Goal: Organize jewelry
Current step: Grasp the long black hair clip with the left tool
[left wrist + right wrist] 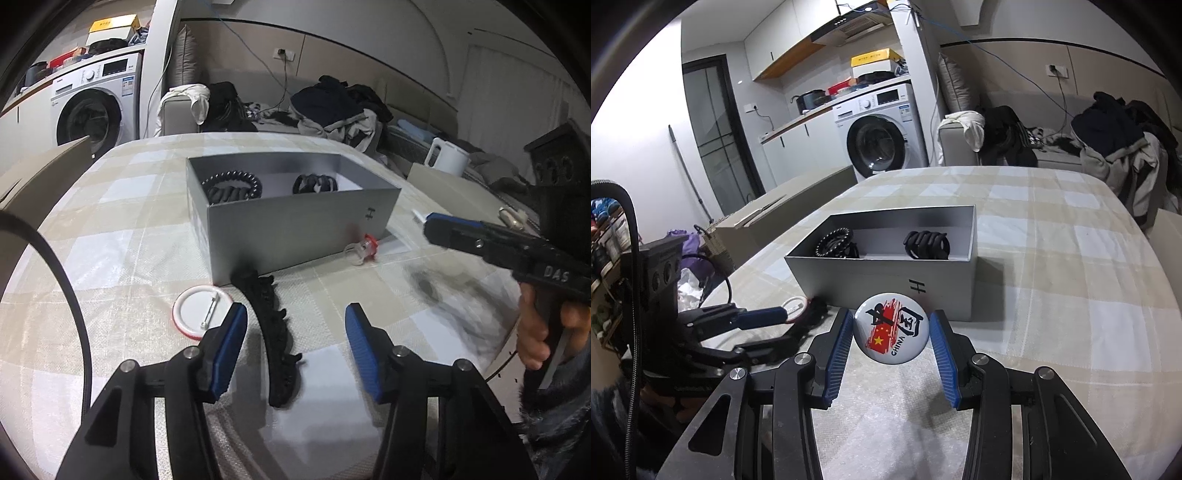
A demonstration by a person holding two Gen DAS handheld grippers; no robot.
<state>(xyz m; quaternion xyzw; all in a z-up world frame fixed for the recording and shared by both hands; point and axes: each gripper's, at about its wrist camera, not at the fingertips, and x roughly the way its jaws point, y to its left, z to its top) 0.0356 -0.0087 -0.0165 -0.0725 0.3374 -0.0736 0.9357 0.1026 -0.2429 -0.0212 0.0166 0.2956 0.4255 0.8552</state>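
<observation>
A grey open box (303,225) stands on the checked tablecloth and holds two black coiled hair ties (231,184) (315,183). It also shows in the right wrist view (886,275). My left gripper (295,345) is open above a long black hair claw (271,332) that lies between its fingers. A white pin badge (197,312) lies face down to its left. My right gripper (891,338) is shut on a round "CHINA" badge (891,334), held in front of the box. A small clear and red item (364,249) lies by the box.
A washing machine (882,129) and a sofa with piled clothes (1108,144) stand behind the table. A white kettle (445,157) sits to the right. A cardboard box (783,206) stands left of the table.
</observation>
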